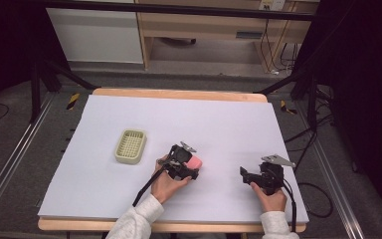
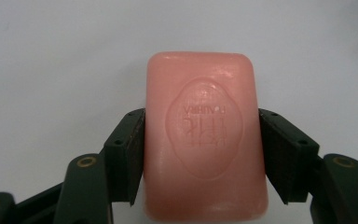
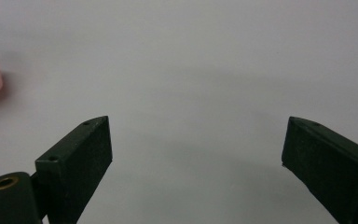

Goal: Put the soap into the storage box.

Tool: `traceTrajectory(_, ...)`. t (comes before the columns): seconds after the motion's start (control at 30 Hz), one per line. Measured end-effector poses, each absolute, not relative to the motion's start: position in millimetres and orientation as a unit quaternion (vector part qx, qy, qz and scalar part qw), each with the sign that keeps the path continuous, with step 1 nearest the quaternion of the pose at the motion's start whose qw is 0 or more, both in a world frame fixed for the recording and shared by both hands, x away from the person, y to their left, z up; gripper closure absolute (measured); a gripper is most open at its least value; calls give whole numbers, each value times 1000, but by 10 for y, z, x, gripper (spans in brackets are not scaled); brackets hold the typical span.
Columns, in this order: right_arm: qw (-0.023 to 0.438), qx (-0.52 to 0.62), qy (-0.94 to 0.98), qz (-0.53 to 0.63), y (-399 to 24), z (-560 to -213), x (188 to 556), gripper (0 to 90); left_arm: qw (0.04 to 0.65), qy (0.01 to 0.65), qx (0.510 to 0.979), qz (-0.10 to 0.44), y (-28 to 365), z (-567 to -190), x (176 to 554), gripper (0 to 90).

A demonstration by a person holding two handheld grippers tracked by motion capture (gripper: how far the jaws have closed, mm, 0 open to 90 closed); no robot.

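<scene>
Pink embossed soap bar [image 2: 205,135] lies flat on white table [image 1: 129,199].

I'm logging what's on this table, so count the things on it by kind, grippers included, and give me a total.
Pink soap bar, clamped in the left gripper: 1
Pale yellow-green soap dish, apart from the soap: 1
Black handheld grippers, the left one and the open right gripper: 2
Total: 4

Pale wooden table [image 1: 179,94] under white sheet [image 1: 219,124], on grey floor [image 1: 15,164]. Far off, light wooden cabinet [image 1: 204,25]; black curtains [image 1: 368,74] left and right.
</scene>
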State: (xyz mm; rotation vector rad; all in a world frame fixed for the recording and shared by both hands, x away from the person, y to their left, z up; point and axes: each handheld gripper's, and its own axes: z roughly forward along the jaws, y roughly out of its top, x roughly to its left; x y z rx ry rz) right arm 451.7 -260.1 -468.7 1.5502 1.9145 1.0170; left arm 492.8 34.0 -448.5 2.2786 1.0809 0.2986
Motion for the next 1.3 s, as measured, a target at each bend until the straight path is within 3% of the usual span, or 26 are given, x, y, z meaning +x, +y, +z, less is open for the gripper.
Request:
traceTrajectory(0.53,237,565,697,373,-2599,-4683,4510,87,322,394,850,134,765,-4156,4739,369)
traceTrajectory(1.3,236,565,697,373,-2584,-4686,4505,87,340,447,811,161,1530,-4009,4743,369)
